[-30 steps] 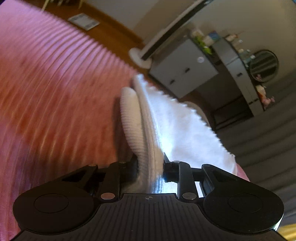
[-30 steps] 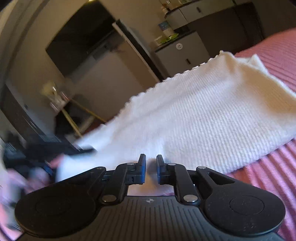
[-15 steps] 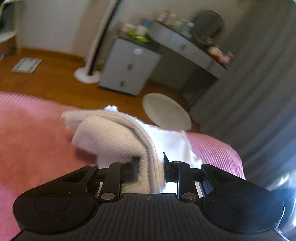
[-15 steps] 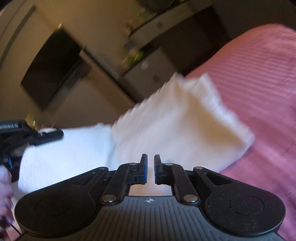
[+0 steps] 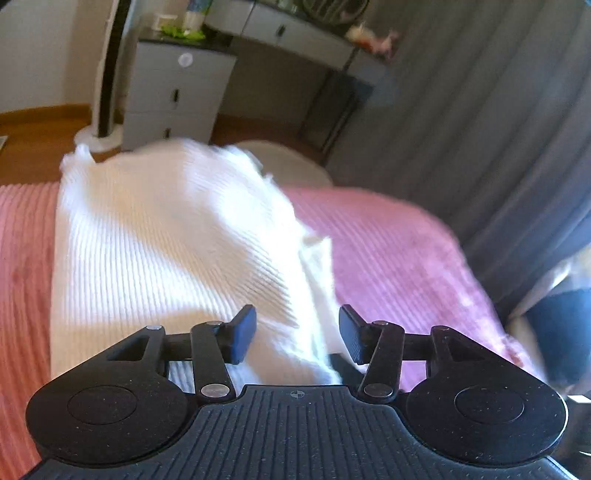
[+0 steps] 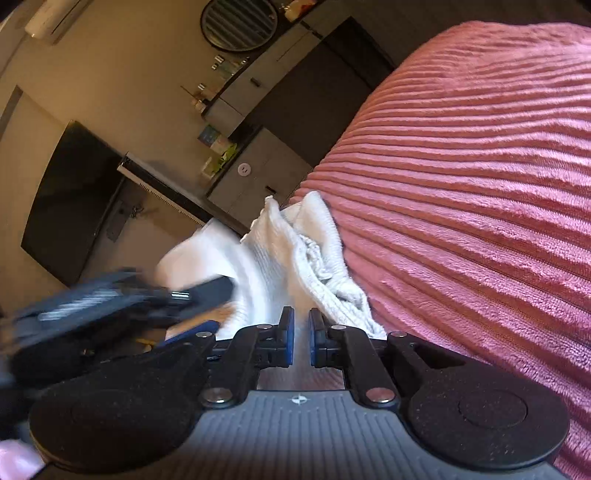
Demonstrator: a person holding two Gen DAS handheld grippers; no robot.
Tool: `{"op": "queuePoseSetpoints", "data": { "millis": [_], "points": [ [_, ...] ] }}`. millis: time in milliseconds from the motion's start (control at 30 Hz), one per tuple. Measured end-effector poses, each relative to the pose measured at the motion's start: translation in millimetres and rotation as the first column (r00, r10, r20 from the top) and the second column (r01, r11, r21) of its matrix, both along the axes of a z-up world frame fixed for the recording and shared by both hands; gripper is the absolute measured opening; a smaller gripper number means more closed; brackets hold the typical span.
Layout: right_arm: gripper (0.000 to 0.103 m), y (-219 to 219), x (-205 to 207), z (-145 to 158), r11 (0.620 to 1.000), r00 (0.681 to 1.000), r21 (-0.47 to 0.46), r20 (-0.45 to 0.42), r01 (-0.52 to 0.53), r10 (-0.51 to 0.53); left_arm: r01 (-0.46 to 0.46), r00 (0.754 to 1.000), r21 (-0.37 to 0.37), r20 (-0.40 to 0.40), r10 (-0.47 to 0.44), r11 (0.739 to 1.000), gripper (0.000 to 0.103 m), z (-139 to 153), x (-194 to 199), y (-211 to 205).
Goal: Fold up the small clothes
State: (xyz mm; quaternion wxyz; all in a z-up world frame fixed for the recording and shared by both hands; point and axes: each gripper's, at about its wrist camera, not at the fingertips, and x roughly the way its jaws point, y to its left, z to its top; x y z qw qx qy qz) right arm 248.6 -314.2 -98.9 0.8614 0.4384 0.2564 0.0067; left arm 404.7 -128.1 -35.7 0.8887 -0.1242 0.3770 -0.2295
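Note:
A white ribbed knit garment (image 5: 166,240) lies folded on the pink corduroy bedspread (image 5: 388,240). My left gripper (image 5: 297,334) hovers over the garment's near right edge. Its jaws are opening, and the cloth's edge runs between the pads without being pressed. In the right wrist view the garment (image 6: 280,251) is bunched at the edge of the bedspread (image 6: 461,184). My right gripper (image 6: 301,332) is shut on the garment's near edge, with a thin strip of cloth between the pads. The left gripper (image 6: 201,308) shows there as a blur at the left, beside the cloth.
Beyond the bed stand a grey drawer cabinet (image 5: 173,92), a fan's white base (image 5: 98,136), a desk (image 5: 295,33) and a round pale rug (image 5: 288,162). A grey curtain (image 5: 498,129) hangs at the right. A dark screen (image 6: 70,199) is on the wall.
The left jaws have parted and let go of the folded cloth, which now lies spread on the bed. Both hands swung across and rolled; the right stays pinched on the cloth.

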Motion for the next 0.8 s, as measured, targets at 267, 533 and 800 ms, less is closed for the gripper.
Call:
{"op": "queuePoseSetpoints", "data": {
  "millis": [267, 533, 800],
  "points": [
    [0.039, -12.0, -4.6, 0.3, 0.988, 0.998, 0.157, 0.061, -0.015, 0.006, -0.217, 0.975, 0.020, 0.060, 0.216, 0.976, 0.071, -14.5, -77.4, 68.8],
    [0.061, 3.7, 27.8, -0.9, 0.968, 0.989, 0.206, 0.050, -0.144, 0.137, -0.212, 0.977, 0.163, 0.007, 0.213, 0.964, 0.071, -56.6, -97.5, 98.7],
    [0.036, 29.8, 43.1, 9.4, 0.987, 0.986, 0.000, 0.025, -0.162, 0.162, -0.233, 0.972, 0.177, 0.003, 0.236, 0.956, 0.067, -63.0, -79.3, 88.0]
  ]
}}
